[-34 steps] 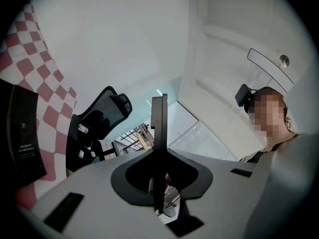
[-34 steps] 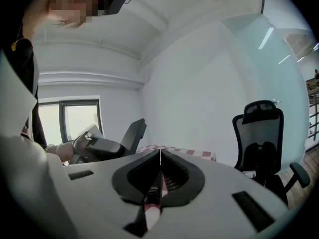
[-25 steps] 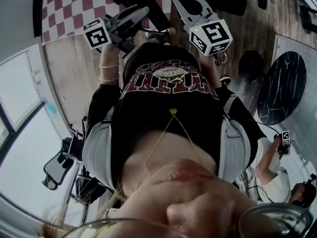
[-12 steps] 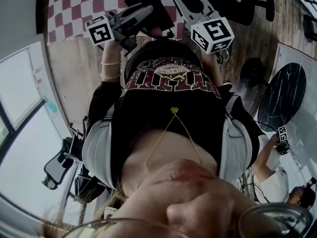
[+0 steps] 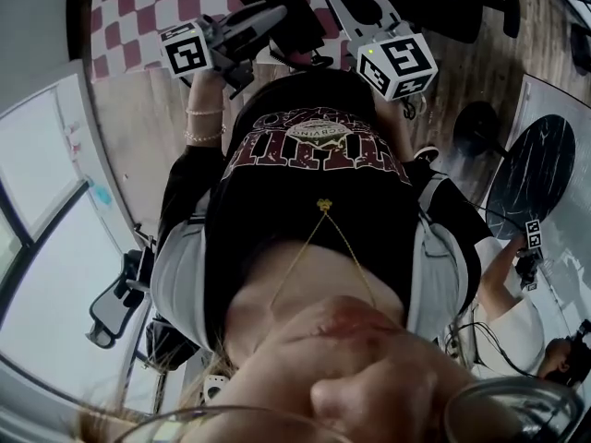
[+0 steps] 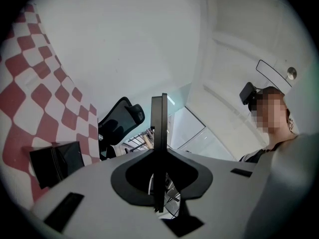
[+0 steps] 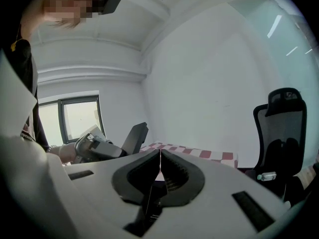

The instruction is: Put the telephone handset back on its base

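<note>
Telephone handset: not made out in any view. A dark box-shaped thing (image 6: 56,164) shows against the checked table (image 5: 152,7); whether it belongs to the telephone cannot be told.
Left gripper (image 6: 159,114): clenched, jaws pressed flat together with nothing between them. Open air lies on both sides of the jaws, and it is tilted up toward a white wall.
Right gripper (image 7: 159,156): clenched, jaw tips meeting with nothing held. The far edge of the checked table shows just beyond the tips.
Marker cubes: the left cube (image 5: 185,50) and right cube (image 5: 397,63) are well apart, both held ahead of the person's dark shirt (image 5: 314,183).
Table edge: the near edge of the checked table meets the wooden floor (image 5: 138,127), and both grippers hang about that edge.
Surroundings: a black office chair (image 7: 281,128) stands right of the table and a round dark table (image 5: 536,160) is well apart. A second person (image 5: 508,317) is at the lower right.
</note>
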Demonstrator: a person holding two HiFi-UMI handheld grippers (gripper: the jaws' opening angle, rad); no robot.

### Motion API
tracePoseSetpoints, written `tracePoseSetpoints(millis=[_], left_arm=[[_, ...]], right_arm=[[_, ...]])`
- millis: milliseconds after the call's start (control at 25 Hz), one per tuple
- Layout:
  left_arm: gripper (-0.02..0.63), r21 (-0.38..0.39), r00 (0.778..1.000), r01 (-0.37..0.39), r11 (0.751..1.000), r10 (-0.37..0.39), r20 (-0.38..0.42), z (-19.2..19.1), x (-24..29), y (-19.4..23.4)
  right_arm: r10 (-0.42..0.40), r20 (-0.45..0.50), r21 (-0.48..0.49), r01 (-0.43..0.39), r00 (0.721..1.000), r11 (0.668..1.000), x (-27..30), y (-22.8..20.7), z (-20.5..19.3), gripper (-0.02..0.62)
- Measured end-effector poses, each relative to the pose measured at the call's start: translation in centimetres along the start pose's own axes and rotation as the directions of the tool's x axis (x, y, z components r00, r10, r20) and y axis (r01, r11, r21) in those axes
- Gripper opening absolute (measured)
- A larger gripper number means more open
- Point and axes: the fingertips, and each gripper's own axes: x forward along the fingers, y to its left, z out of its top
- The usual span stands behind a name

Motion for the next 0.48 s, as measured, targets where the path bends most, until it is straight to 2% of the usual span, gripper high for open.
tracePoseSetpoints(millis=[200, 480], left_arm=[[0.077, 0.0, 1.0, -0.015, 1.0, 0.015, 0.024, 0.1, -0.4, 0.2], [0.077, -0.008, 0.996, -0.041, 0.999, 0.041, 0.083, 0.0, -1.1, 0.6]], right_arm=[[0.02, -0.016, 0.001, -0.02, 1.0, 1.0, 0.4, -0.1, -0.3, 0.021], [0.091, -0.038, -0.03, -0.092, 0.995, 0.995, 1.7, -0.2, 0.1, 0.021]])
